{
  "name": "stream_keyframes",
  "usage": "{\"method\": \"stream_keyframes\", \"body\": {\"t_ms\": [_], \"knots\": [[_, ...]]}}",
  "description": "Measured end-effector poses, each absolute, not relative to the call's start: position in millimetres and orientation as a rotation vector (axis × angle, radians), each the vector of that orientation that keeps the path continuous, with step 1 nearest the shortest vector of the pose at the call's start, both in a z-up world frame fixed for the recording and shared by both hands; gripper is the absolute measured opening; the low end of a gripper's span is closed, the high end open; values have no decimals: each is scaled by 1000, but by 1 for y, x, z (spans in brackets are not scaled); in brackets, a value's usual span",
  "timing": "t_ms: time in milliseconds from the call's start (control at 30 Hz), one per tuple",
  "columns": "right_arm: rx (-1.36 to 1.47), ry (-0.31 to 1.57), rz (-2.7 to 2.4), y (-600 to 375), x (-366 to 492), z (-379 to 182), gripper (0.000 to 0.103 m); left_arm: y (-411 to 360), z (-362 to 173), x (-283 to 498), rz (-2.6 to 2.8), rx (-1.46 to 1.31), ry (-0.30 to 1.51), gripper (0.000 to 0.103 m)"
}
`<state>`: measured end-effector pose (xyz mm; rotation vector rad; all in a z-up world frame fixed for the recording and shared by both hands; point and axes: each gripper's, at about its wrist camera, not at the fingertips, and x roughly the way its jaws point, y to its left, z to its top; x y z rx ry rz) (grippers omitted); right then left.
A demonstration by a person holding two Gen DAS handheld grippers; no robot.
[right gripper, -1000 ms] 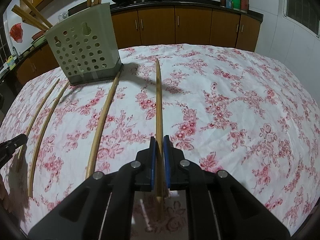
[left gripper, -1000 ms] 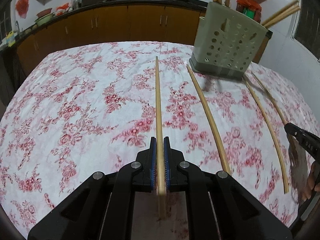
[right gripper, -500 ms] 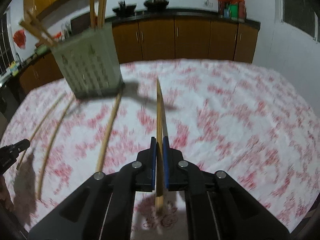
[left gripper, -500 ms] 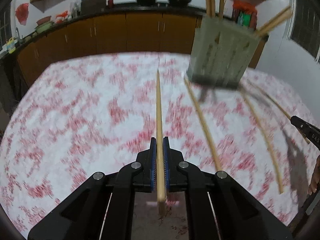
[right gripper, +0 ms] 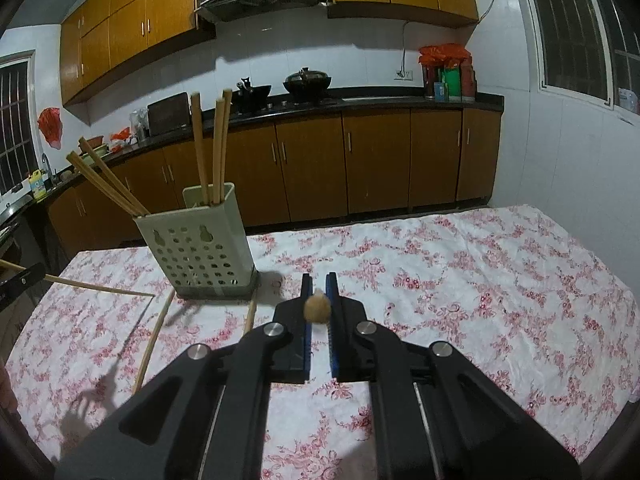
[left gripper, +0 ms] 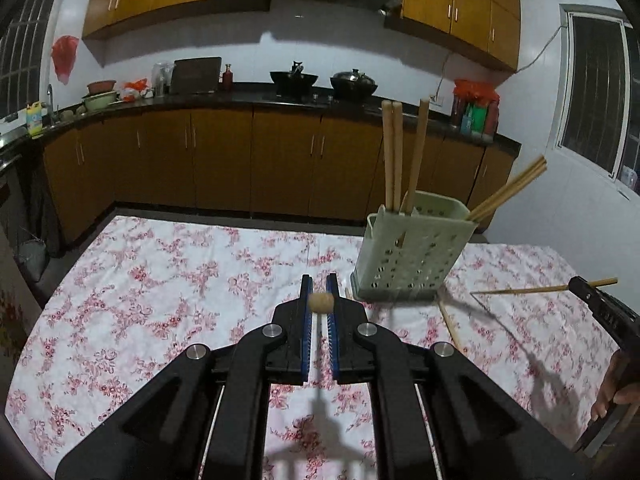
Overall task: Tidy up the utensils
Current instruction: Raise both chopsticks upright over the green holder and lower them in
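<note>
- Bamboo chopstick, pale, seen end-on (left gripper: 320, 303): clamped in the left gripper (left gripper: 319, 300), raised above the floral tablecloth (left gripper: 160, 280).
- Second bamboo chopstick (right gripper: 317, 309): clamped in the right gripper (right gripper: 318, 304), likewise airborne.
- Pale green perforated plastic utensil holder (right gripper: 198, 258): upright, already holding chopsticks.
- Loose chopsticks (right gripper: 154, 338): two remain on the cloth near the holder.
- Step: carry phase. Next: tip each stick upright and lower it into the holder.
</note>
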<state>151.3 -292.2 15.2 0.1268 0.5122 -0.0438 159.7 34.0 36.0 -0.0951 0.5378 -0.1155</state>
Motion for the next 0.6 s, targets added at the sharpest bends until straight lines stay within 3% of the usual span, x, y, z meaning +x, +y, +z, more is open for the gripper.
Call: {"method": "stream_keyframes", "body": {"t_ms": [600], "knots": [[220,230,192,-271,136,139,8,12,131,152,-234,-120,298,7]]}}
